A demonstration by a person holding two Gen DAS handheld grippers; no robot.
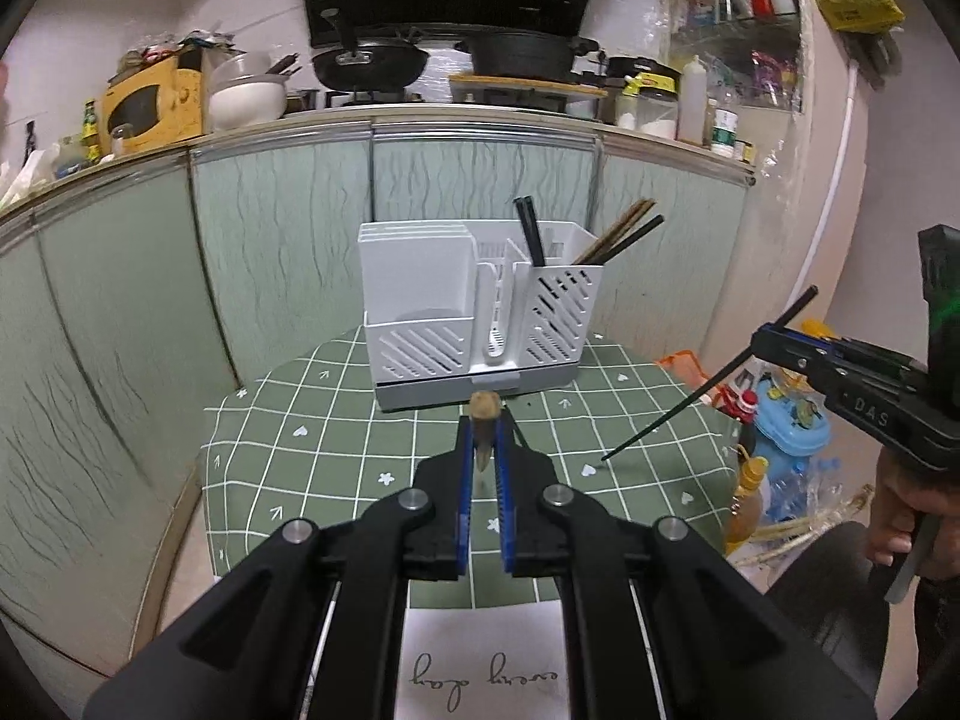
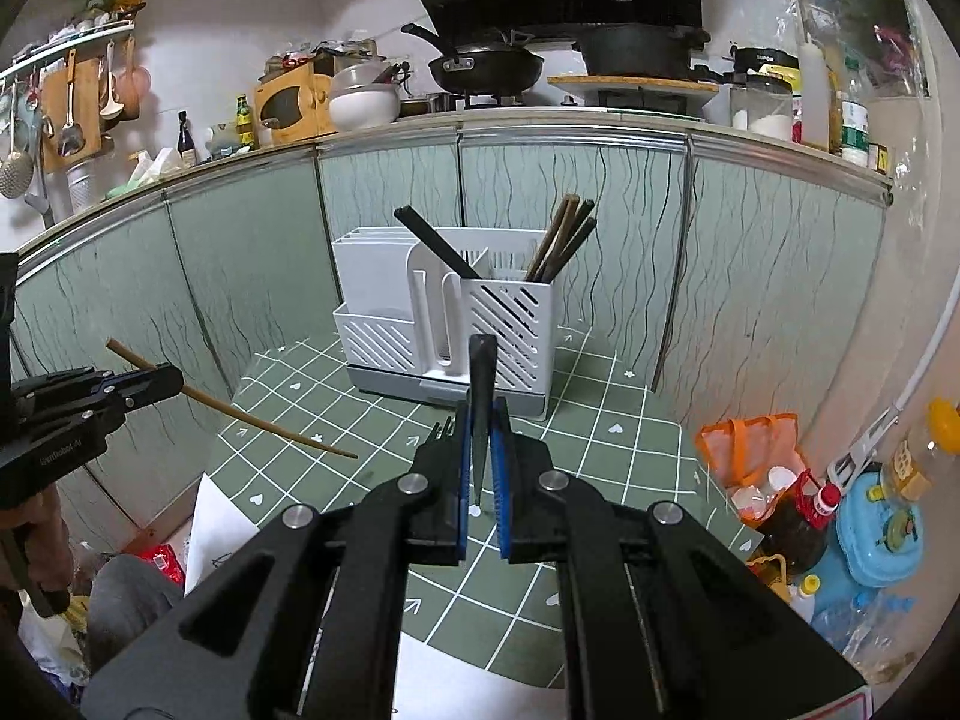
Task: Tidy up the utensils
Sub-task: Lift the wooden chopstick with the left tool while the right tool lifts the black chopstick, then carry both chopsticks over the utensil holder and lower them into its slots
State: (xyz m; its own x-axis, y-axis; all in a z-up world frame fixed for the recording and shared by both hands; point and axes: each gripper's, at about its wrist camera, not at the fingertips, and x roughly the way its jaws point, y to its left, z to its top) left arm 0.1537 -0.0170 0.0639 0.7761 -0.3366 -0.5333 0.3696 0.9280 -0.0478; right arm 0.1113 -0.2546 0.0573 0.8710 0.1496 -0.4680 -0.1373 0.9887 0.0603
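A white utensil rack [image 1: 474, 312] [image 2: 450, 324] stands at the far side of a round table with a green checked cloth [image 1: 336, 450] [image 2: 600, 462]. Its right bin holds brown and black chopsticks [image 1: 624, 237] [image 2: 564, 240], and a black pair [image 1: 531, 234] [image 2: 432, 243] leans beside them. My left gripper [image 1: 486, 426] [image 2: 168, 381] is shut on a brown wooden chopstick [image 1: 485, 408] [image 2: 252, 417], held above the table. My right gripper [image 2: 480, 414] [image 1: 762, 343] is shut on a black chopstick [image 2: 483, 396] [image 1: 708, 381], whose tip slants down toward the cloth.
Pale green cabinet doors [image 1: 270, 252] curve behind the table under a counter with pans [image 1: 372, 63]. On the floor to the right lie an orange bag [image 2: 750, 444], bottles and a blue plastic toy [image 2: 876, 540]. A white sheet of paper [image 1: 486, 654] covers the table's near edge.
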